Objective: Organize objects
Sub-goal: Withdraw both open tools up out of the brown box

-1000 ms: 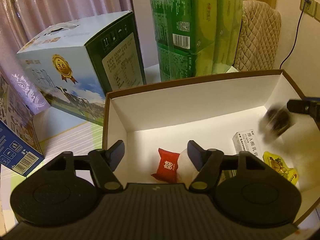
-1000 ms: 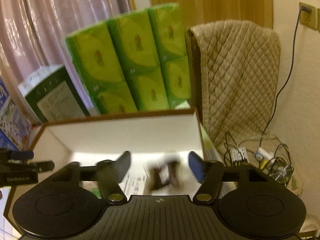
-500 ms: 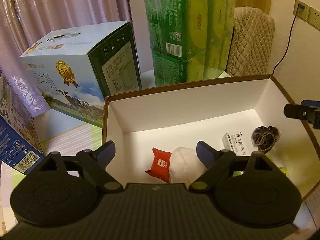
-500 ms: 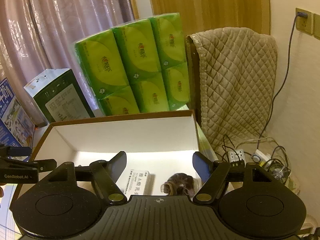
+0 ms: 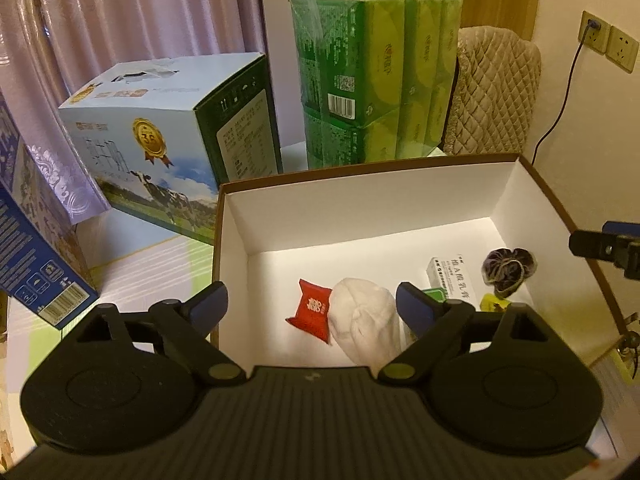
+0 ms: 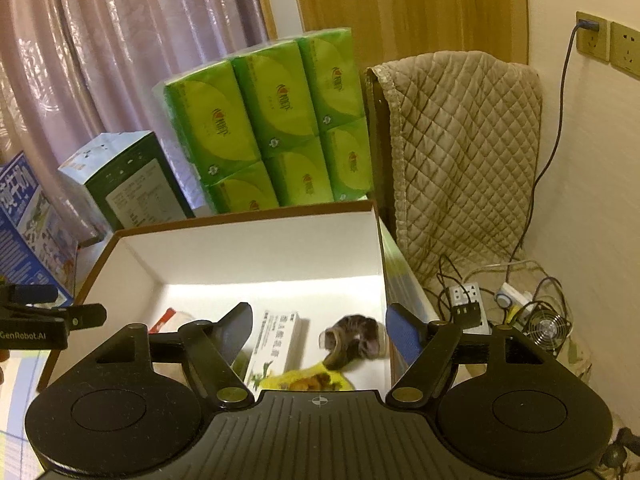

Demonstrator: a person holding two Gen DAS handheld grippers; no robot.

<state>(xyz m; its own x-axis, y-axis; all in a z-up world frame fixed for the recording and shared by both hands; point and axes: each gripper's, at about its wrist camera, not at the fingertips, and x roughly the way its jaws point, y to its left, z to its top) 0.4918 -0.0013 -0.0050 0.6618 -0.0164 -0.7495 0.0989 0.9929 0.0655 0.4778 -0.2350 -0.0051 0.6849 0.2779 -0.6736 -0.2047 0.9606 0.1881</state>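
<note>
item: open cardboard box, brown outside and white inside (image 5: 400, 220), on the pale bench (image 5: 152, 256).

contents, left wrist view: red square sachet with white print (image 5: 312, 314), touching a white rounded cloth bundle (image 5: 366, 326); white and green carton with printed text (image 5: 454, 280) toward the right; dark purple fabric scrunchie (image 5: 508, 270) near the right wall, apart from the carton; yellow printed snack packet (image 5: 494, 302) just below the scrunchie, partly hidden.

left gripper (image 5: 312, 306): above the box's near left part, fingers spread wide, nothing between them; the left finger hangs just outside the left wall.

right gripper (image 6: 318, 326): above the near right corner, fingers spread wide and empty. the scrunchie lies on the box floor below and between them, not touched by either finger.

surroundings: blue and green milk carton with a gold medal print (image 5: 168, 152) behind left; wrapped pack of green tissue boxes (image 6: 272, 128) behind the box; quilted beige cover (image 6: 460, 152) at right; power strip and cables (image 6: 468, 300) on the floor.

step in hand, judged: all five small items lie in the box and both grippers are free, so a placing step appears finished.

next move, judged: no loose item shows on the bench in either view; any further item must first be found outside the box, approached with fingers wide, then carried over the rim.
</note>
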